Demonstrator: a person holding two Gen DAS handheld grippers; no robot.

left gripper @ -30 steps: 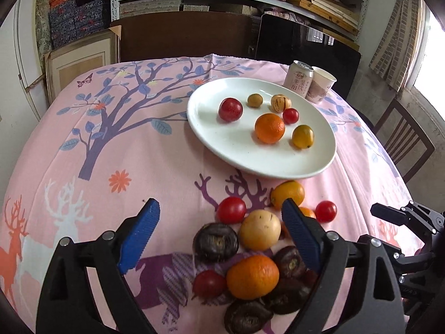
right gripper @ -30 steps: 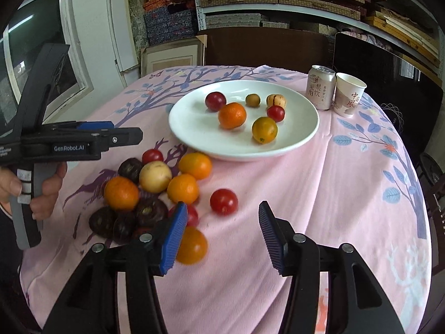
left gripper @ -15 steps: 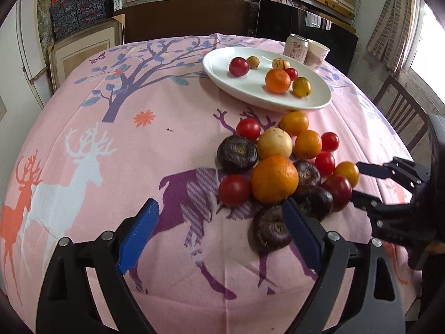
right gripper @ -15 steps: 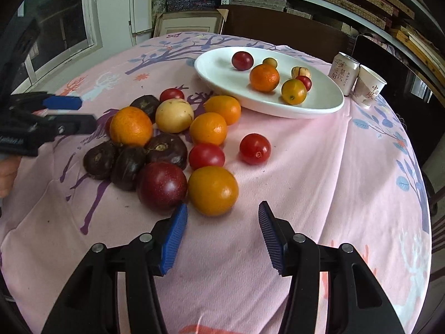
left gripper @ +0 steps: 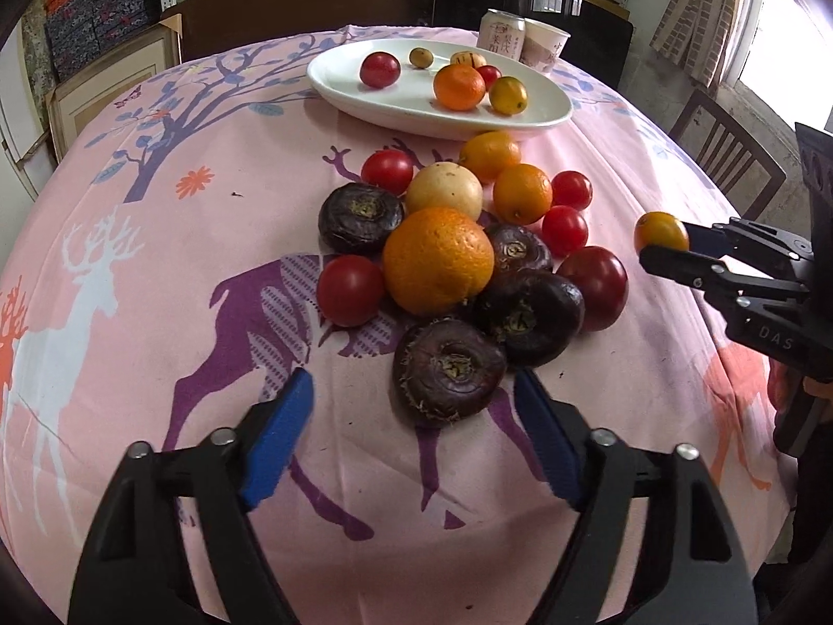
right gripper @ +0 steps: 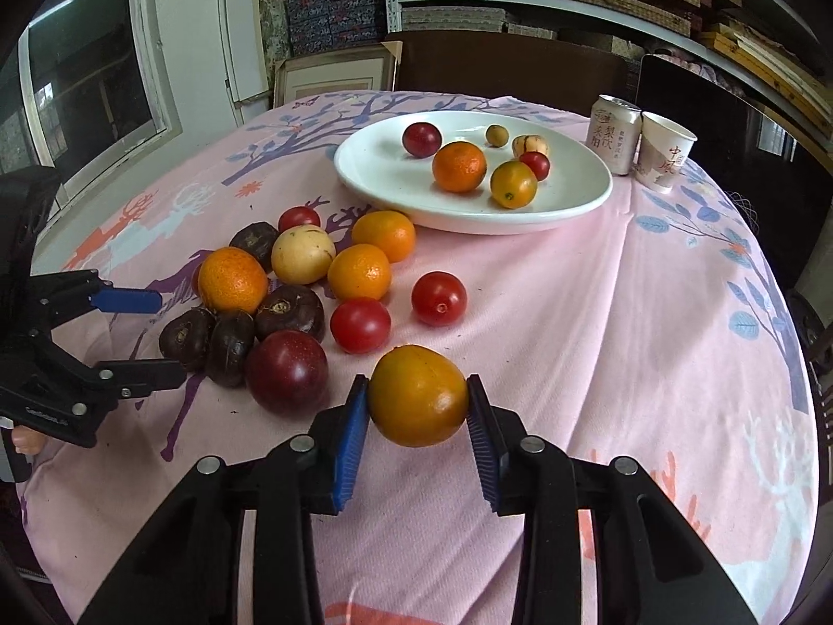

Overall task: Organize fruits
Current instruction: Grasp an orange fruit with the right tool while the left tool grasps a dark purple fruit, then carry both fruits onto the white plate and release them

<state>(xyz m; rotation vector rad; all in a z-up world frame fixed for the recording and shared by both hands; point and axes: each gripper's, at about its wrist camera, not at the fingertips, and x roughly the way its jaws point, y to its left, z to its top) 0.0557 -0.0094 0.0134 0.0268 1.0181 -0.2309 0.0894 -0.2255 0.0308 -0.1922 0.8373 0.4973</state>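
Note:
My right gripper (right gripper: 416,406) is closing, and its blue pads press both sides of a yellow-orange fruit (right gripper: 416,396); the left wrist view shows that fruit (left gripper: 658,232) in the right gripper (left gripper: 669,247) at the right. Several loose fruits lie in a pile on the pink cloth: a big orange (left gripper: 437,260), red tomatoes and dark purple ones. My left gripper (left gripper: 411,390) is closing around the nearest dark fruit (left gripper: 447,370), pads apart from it. Beyond the pile, a white plate (right gripper: 468,219) holds several fruits.
A drink can (right gripper: 617,140) and a paper cup (right gripper: 666,159) stand right of the plate. A wooden chair (left gripper: 729,156) is beyond the table's right edge. Shelves and framed boards stand behind the table. A hand (right gripper: 23,440) holds the left gripper (right gripper: 151,336).
The right gripper's jaws came together on the yellow-orange fruit that lay just ahead of them. The left gripper came down closer to the pile, and its jaws narrowed around the nearest dark fruit.

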